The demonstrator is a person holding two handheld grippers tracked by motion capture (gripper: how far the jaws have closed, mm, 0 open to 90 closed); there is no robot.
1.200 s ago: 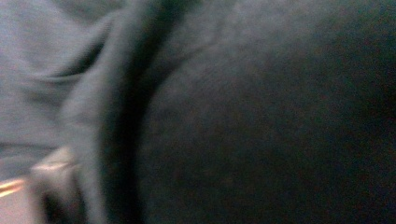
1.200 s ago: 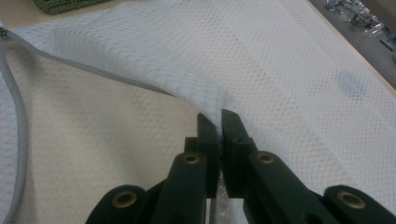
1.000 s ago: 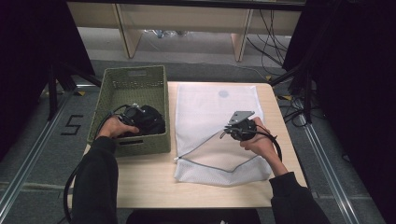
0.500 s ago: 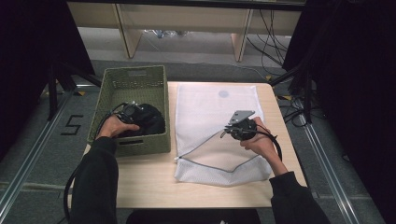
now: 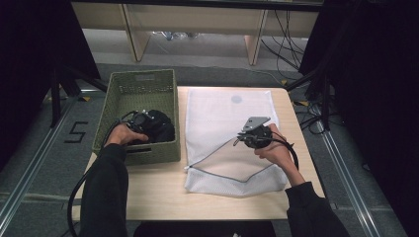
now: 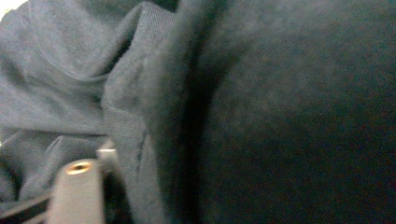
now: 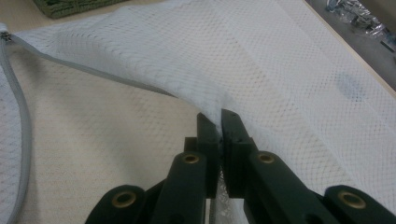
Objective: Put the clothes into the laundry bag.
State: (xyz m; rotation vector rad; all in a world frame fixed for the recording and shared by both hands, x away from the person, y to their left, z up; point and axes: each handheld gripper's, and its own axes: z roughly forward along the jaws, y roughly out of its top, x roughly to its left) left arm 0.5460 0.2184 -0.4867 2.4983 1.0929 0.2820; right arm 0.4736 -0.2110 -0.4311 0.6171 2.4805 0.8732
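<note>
A dark garment (image 5: 162, 129) lies bunched in the green woven basket (image 5: 118, 91) at the table's left. My left gripper (image 5: 142, 120) is pushed into it. In the left gripper view one jaw shows at the lower left, and folds of the dark garment (image 6: 233, 93) lie against it and hide the other jaw. These jaws have just been closing with the cloth between them. A white mesh laundry bag (image 5: 222, 108) lies flat to the right. My right gripper (image 7: 219, 116) is shut on the top layer of the mesh bag (image 7: 303, 70) and holds its zippered mouth raised.
The bag's grey zipper (image 7: 18, 102) curves along the open edge near the table's front. Bare wooden table (image 5: 158, 192) shows in front of the basket and bag. Black cables trail from both grippers. Shelving and cables stand on the floor beyond the table.
</note>
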